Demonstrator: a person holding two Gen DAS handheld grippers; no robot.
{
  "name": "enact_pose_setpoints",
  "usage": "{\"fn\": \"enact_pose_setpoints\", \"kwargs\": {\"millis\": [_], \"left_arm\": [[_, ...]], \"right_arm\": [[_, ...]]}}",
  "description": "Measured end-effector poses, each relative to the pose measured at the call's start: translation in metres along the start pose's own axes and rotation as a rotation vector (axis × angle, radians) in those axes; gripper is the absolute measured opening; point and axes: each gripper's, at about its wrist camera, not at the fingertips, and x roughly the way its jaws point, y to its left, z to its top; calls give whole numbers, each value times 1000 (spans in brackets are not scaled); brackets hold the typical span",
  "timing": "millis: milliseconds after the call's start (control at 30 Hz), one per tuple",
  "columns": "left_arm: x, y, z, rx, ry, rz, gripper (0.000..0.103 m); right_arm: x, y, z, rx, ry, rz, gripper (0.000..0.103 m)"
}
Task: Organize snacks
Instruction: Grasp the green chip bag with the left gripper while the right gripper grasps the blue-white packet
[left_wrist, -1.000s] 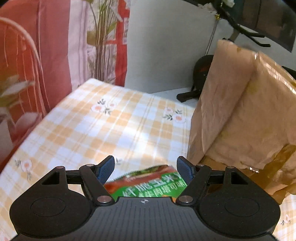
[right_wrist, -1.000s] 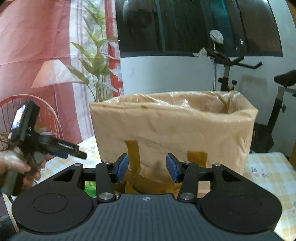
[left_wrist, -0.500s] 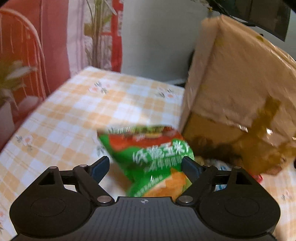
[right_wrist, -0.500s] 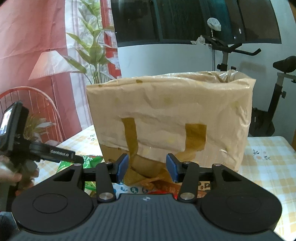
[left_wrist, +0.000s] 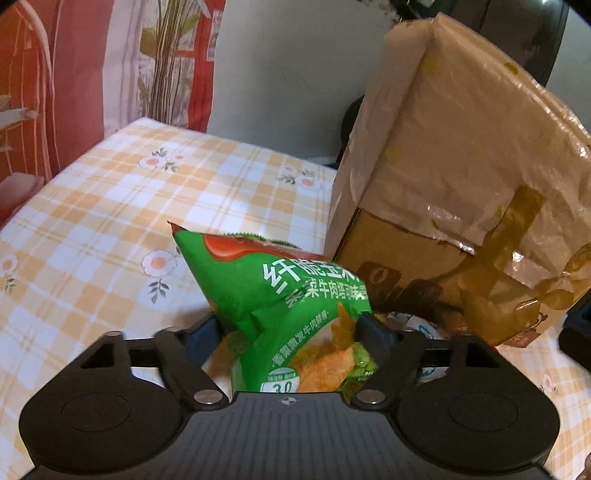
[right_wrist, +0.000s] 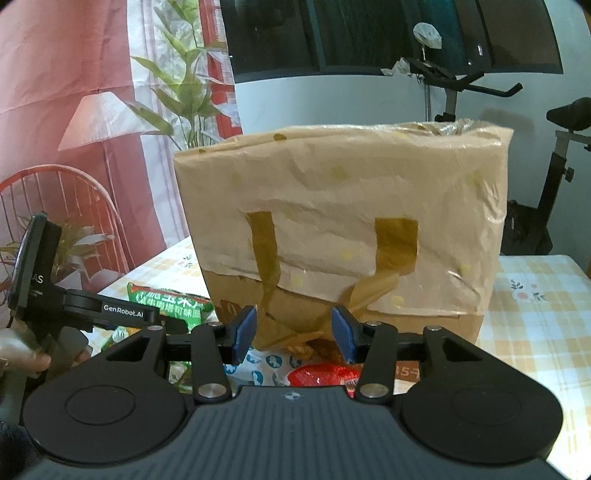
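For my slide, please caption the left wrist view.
Left hand-held gripper closes on green snack bag beside paper-wrapped box.

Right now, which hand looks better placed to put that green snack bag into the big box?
Left. Its tool has just closed on the green snack bag, bunching it, right beside the box. The right tool holds nothing.

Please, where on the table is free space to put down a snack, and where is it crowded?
Free: checked tablecloth left of the green snack bag, and right of the cardboard box. Crowded: packets in front of the box, by the right gripper.
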Motion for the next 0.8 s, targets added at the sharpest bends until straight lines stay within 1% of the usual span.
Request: {"fn": "enact_pose_setpoints", "kwargs": {"millis": [33, 67, 100, 167, 233, 367, 567, 633, 700, 800], "left_arm": [[-4, 1, 0, -2, -18, 17, 69], [-8, 2, 0, -5, -36, 36, 66], [-14, 3, 0, -8, -51, 37, 65], [-26, 7, 0, -14, -73, 13, 65], [-38, 7, -2, 7, -81, 1, 65], [-51, 10, -11, 87, -61, 41, 65], [-58, 29, -27, 65, -33, 36, 65], [-59, 35, -29, 51, -35, 21, 65], [-59, 38, -30, 52, -43, 18, 65], [-60, 41, -33, 46, -57, 10, 65]], "right_arm": [[0, -1, -2, 3, 6, -3, 49], [1, -2, -4, 7, 14, -5, 49], [1, -4, -6, 11, 24, -5, 49], [3, -6, -11, 18, 44, -6, 49], [5, -7, -16, 20, 62, -6, 49], [11, -7, -24, 22, 106, 6, 49], [29, 8, -27, -15, 179, 41, 49], [36, 14, -26, -45, 198, 54, 49], [45, 22, -25, -114, 214, 57, 50], [60, 36, -23, -243, 241, 58, 57]]}}
